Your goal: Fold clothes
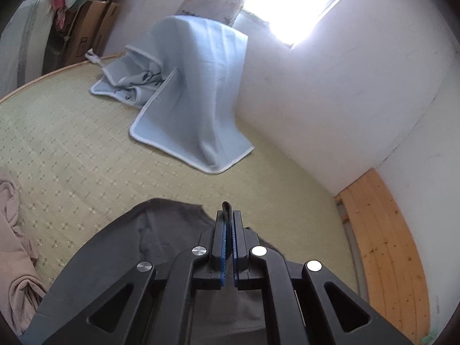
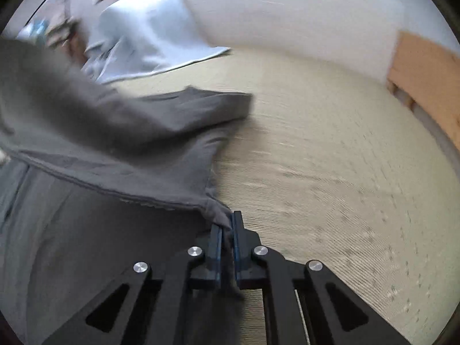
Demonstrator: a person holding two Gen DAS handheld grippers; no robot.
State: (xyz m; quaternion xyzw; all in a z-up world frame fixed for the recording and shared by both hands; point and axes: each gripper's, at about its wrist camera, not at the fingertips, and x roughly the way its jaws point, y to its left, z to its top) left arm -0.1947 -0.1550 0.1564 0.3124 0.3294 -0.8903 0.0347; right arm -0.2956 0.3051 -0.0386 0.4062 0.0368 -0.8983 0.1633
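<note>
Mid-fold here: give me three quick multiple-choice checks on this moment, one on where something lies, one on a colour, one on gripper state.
1. Where is the light blue blanket?
A. On the mat by the wall
B. In the left gripper
C. Under the pink garment

2. What colour is the garment being folded?
A. Red
B. Dark grey
C. White

3. How is the right gripper?
A. Wide open
B. Out of view
C. Shut on the garment

Answers:
1 A: it drapes down onto the woven mat beside the white wall.
2 B: the held cloth is dark grey in both views.
3 C: its fingers pinch a fold of cloth, as does the left gripper.
</note>
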